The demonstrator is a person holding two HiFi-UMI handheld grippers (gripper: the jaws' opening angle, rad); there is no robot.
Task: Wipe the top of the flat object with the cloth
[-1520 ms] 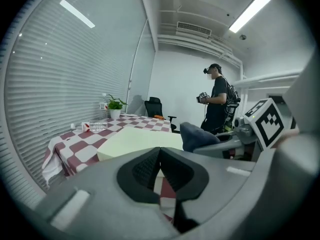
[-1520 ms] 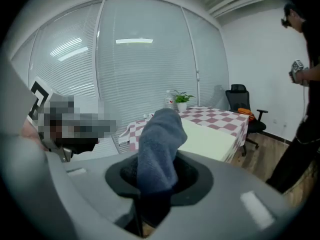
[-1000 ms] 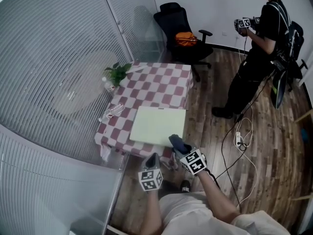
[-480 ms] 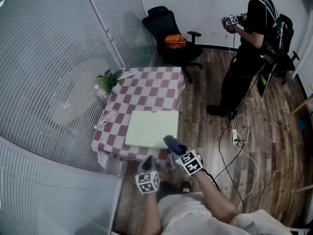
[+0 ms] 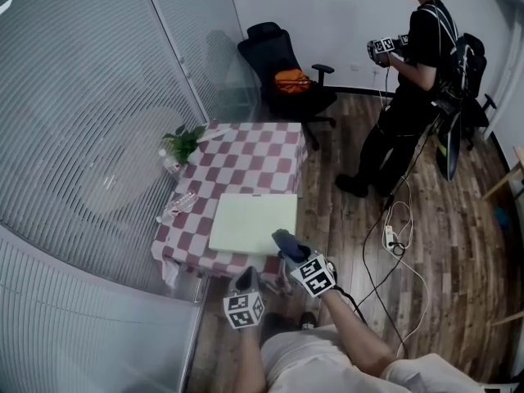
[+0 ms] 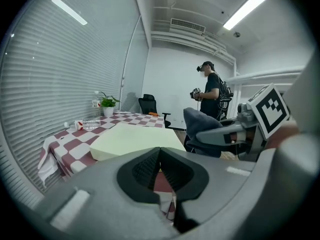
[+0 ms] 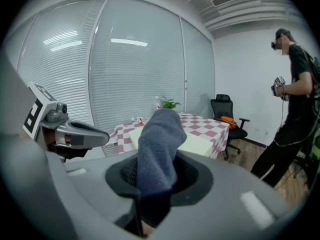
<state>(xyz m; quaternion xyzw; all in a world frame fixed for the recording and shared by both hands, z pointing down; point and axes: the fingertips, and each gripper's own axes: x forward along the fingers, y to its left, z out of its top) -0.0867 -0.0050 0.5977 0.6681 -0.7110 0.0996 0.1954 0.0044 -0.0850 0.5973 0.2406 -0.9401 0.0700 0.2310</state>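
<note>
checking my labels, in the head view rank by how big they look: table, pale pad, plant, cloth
1. table
2. pale pad
3. plant and cloth: these look about alike, and the cloth is nearer the camera, so I won't rank them.

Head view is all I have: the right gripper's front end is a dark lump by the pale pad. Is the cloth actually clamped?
Observer: Yes. In the right gripper view, the right gripper has its tongs closed on the cloth, which sticks up out of them.
Operator: Anything in the left one?
Observer: No. The left gripper has its tongs shut together with nothing between them.
Operator: Is the cloth on the pad yet?
Observer: The left gripper view suggests not. The cloth seems to hang just off the near right corner of the pale pad, not on its top.
</note>
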